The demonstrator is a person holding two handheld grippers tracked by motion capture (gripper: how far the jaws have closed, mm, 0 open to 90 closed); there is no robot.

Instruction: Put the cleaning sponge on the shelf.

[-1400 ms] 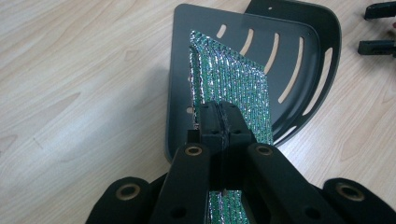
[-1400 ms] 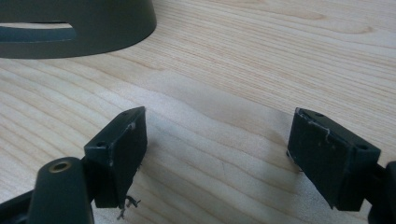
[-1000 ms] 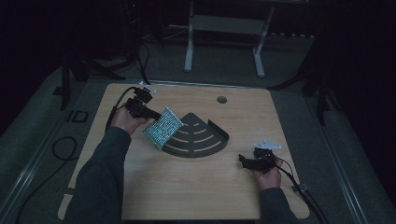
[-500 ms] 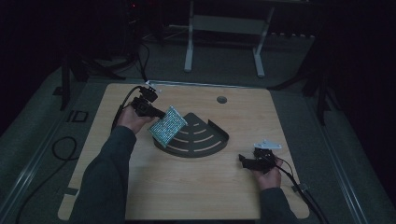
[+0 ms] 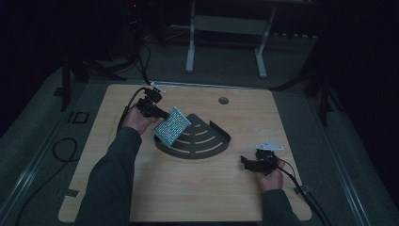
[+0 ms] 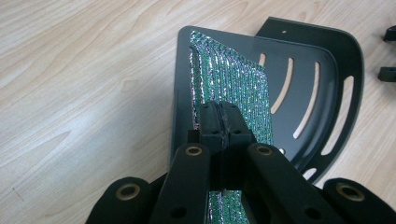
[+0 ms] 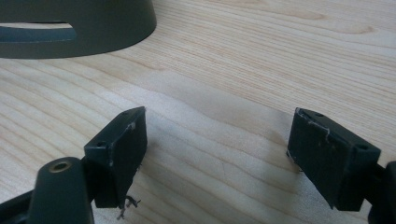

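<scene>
1. The left gripper point(image 5: 157, 112) has its jaws clamped on one short edge of a glittery green sponge pad point(image 5: 172, 126), seen close up in the left gripper view point(image 6: 233, 88).
2. The pad is tilted, held above the left straight edge of the dark fan-shaped rack point(image 5: 202, 141). In the high view its long axis runs from the jaws toward the lower right, with the free end pointing over the rack's slotted floor point(image 6: 303, 93).
3. The rack's raised curved wall point(image 6: 345, 46) closes off the far side; the straight edge under the pad is low.
4. The right gripper point(image 5: 251, 162) rests on the wooden surface point(image 5: 197, 193) with its jaws spread wide and nothing between them point(image 7: 215, 149), well apart from the pad.
5. Bare surface lies all around the rack.
</scene>
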